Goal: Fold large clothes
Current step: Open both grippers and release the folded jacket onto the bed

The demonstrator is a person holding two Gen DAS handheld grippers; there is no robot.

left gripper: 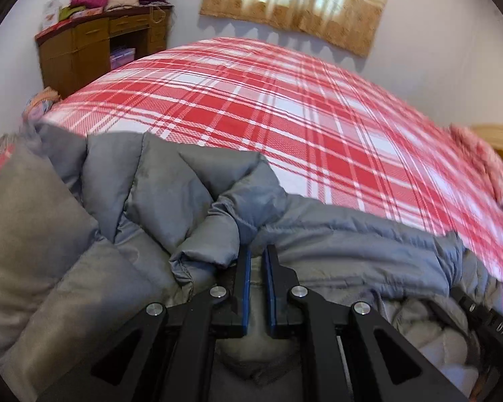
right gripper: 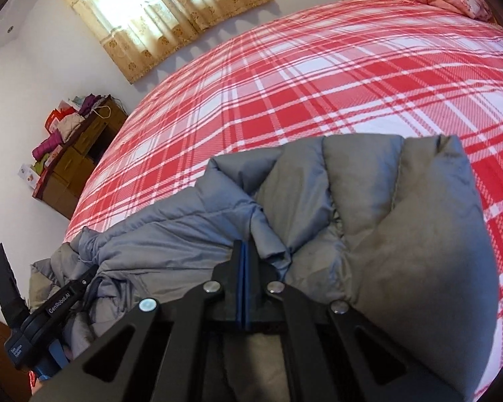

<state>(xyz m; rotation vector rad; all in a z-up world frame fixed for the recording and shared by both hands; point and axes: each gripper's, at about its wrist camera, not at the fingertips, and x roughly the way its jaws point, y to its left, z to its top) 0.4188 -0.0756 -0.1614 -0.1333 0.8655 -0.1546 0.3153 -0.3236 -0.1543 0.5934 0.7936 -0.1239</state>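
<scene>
Left wrist view: one grey puffer jacket (left gripper: 191, 181) on the plaid bed (left gripper: 285, 107) — left tool (left gripper: 256, 254) seemingly pinching its fabric; right tool (right gripper: 246, 251) pressed together against jacket folds.

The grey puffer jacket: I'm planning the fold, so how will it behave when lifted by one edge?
Probably floppy: the jacket already slumps in soft creases on the bed. Likely light for its bulk, given the puffy quilted panels. Its smooth, slightly shiny shell may slide, and folds may spring back.
</scene>
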